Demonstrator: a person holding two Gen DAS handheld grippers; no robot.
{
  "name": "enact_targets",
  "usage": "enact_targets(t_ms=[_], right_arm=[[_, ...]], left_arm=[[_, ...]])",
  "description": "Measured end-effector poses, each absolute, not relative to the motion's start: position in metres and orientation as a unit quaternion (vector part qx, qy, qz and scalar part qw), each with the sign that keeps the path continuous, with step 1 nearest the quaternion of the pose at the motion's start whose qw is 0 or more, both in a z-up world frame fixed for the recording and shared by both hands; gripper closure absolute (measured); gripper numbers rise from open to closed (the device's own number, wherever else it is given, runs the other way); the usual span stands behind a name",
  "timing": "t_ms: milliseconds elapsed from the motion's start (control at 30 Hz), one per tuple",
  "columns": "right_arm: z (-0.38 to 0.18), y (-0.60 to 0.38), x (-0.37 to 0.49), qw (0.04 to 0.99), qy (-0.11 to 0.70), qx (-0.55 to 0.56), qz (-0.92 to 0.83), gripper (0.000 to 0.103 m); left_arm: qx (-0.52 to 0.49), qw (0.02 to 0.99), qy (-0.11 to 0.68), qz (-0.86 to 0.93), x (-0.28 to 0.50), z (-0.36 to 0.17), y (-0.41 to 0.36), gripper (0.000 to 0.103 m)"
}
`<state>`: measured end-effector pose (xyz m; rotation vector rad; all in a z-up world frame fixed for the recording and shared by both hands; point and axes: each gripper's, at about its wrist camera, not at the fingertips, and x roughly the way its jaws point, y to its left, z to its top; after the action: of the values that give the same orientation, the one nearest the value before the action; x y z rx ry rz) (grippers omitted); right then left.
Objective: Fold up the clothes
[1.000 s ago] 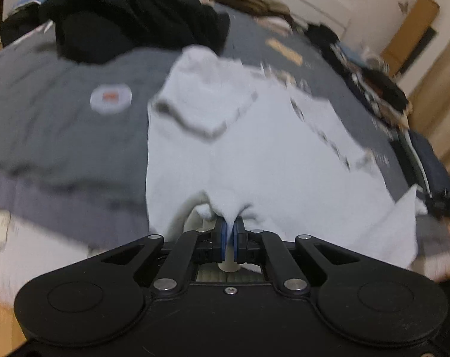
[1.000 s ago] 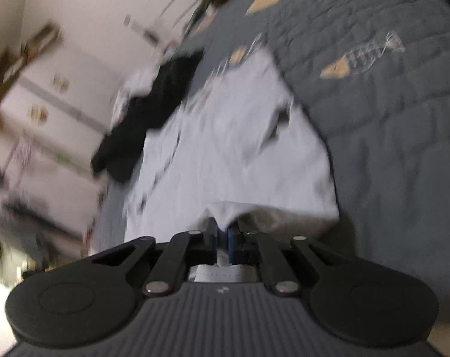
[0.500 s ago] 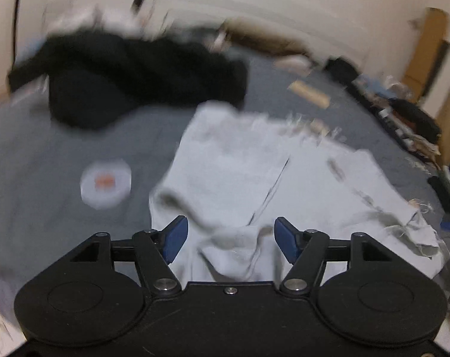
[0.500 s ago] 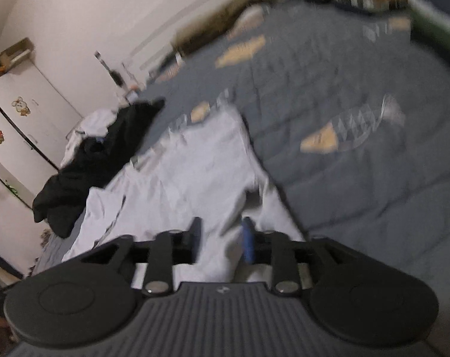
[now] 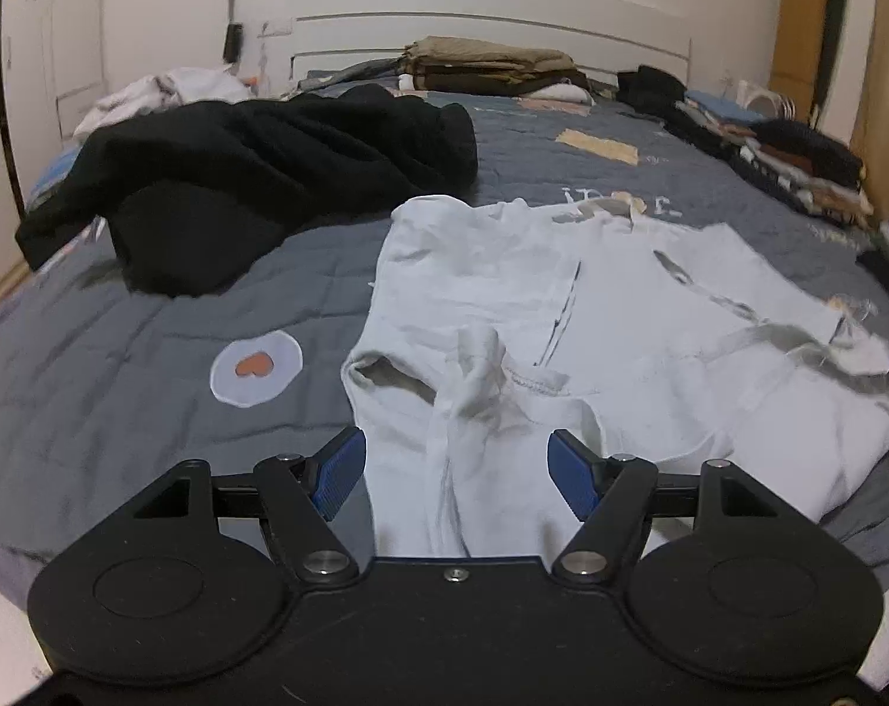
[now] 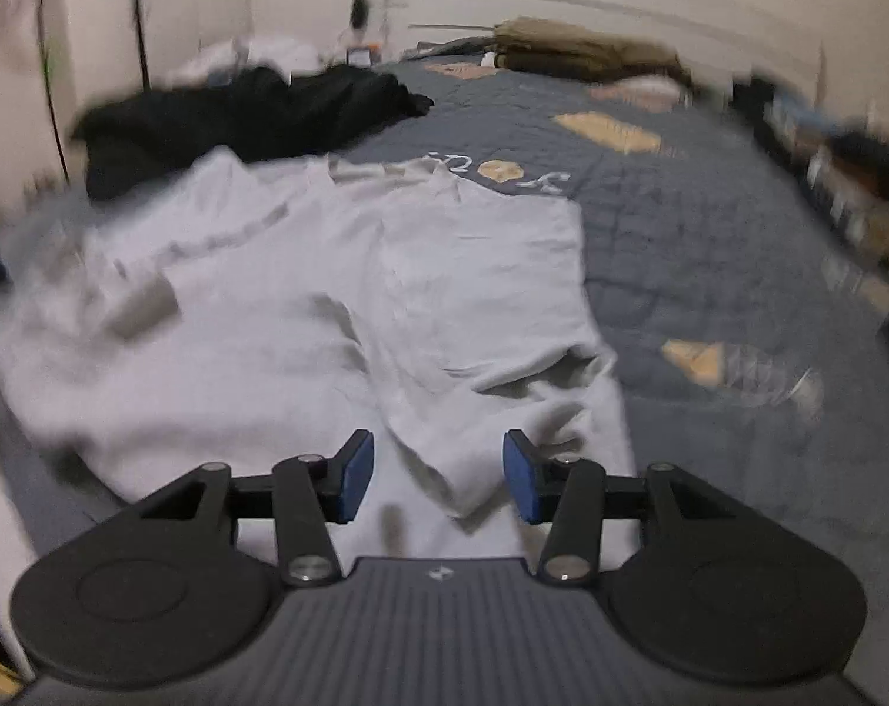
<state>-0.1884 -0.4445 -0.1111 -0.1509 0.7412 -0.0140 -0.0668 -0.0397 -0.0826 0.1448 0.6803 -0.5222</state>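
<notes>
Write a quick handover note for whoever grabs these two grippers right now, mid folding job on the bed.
Left gripper: open, holding nothing, just above the near edge of the white garment.
Right gripper: open, empty, over the garment's near right corner.
White garment lies spread on the grey quilt, still rumpled, with a bunched ridge near the left gripper.
Black garment sits in an unfolded heap beyond it, to the left.
Folded stacks rest by the headboard.
Done: white garment laid out.
Left: smooth and fold it, then probably the black one.
</notes>
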Motion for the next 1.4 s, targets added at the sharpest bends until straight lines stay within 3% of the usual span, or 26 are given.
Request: enact_targets(t_ms=[133,500,600,667,833,933,1100,1400], right_arm=[[-0.117,-0.428,-0.196,0.917,0.352,-0.186,-0.009,0.055],[-0.149,-0.421,-0.178,0.884,0.378,-0.276,-0.004,0.056],[-0.143,-0.434,-0.167,0.902,0.360,-0.238,-0.029,0.076],[-0.129,-0.455,-0.157,0.925,0.332,-0.169,-0.077,0.081],[-0.106,-0.516,-0.147,0.946,0.277,0.056,-0.156,0.081],[-0.107,-0.528,-0.149,0.940,0.288,0.106,-0.149,0.077],[-0.111,-0.505,-0.144,0.941,0.316,0.051,-0.111,0.068],[-0.113,-0.458,-0.133,0.942,0.314,-0.090,-0.072,0.067]], left_arm=[[0.064,0.902,0.332,-0.269,-0.070,-0.083,-0.042,0.035],[0.068,0.883,0.333,-0.324,-0.067,-0.084,-0.073,0.034],[0.068,0.881,0.332,-0.331,-0.065,-0.084,-0.079,0.034],[0.067,0.881,0.328,-0.333,-0.065,-0.083,-0.080,0.034],[0.059,0.887,0.332,-0.316,-0.057,-0.084,-0.074,0.034],[0.054,0.889,0.336,-0.306,-0.052,-0.085,-0.067,0.034],[0.053,0.896,0.336,-0.287,-0.049,-0.086,-0.056,0.034],[0.049,0.897,0.336,-0.283,-0.051,-0.082,-0.049,0.034]])
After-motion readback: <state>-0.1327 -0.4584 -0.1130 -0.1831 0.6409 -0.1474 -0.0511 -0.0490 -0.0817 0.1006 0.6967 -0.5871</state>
